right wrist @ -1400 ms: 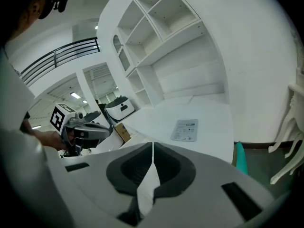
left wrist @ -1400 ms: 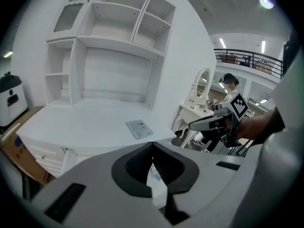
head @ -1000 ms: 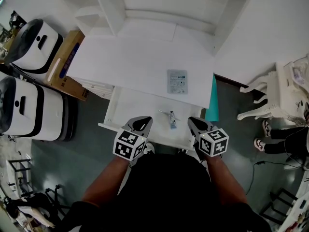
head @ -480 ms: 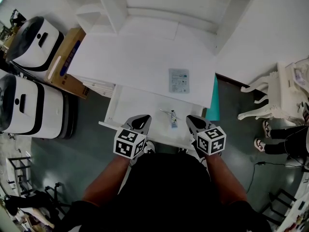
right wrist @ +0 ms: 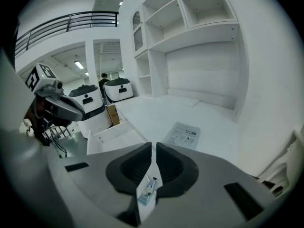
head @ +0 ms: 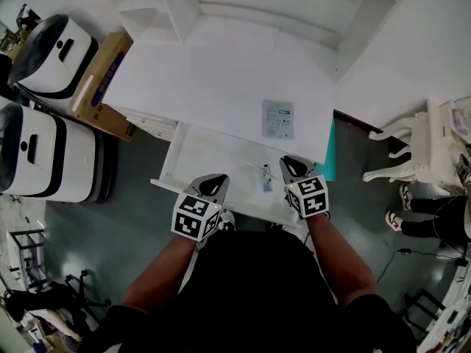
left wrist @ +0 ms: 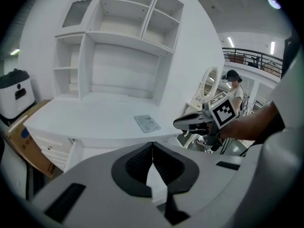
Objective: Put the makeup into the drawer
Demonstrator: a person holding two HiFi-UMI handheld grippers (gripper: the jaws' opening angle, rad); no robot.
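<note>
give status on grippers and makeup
Left gripper shut, empty. Right gripper shut, empty, above open drawer. Makeup tube lying in drawer; flat packet on desktop. Nothing in the way.

Sm. makeup tube (head: pixel 266 185) flat in open drawer (head: pixel 204 157).

A: Where can you bring a tool down?
B: Into the open drawer (head: pixel 206 160); its left half lies bare, so you can pass there from above; a small tube (head: pixel 265 185) and a thin item (head: pixel 255 170) lie toward the right, near your right tool (head: pixel 296 169).
A: What blocks you?
B: The desk's (head: pixel 199 87) front edge covers the drawer's back; a flat packet (head: pixel 278 119) lies near the desk's right end, the rest bare; shelves (head: pixel 176 6) close the back; a cardboard box (head: pixel 103 87) stands left, a wall (head: pixel 390 57) right.
</note>
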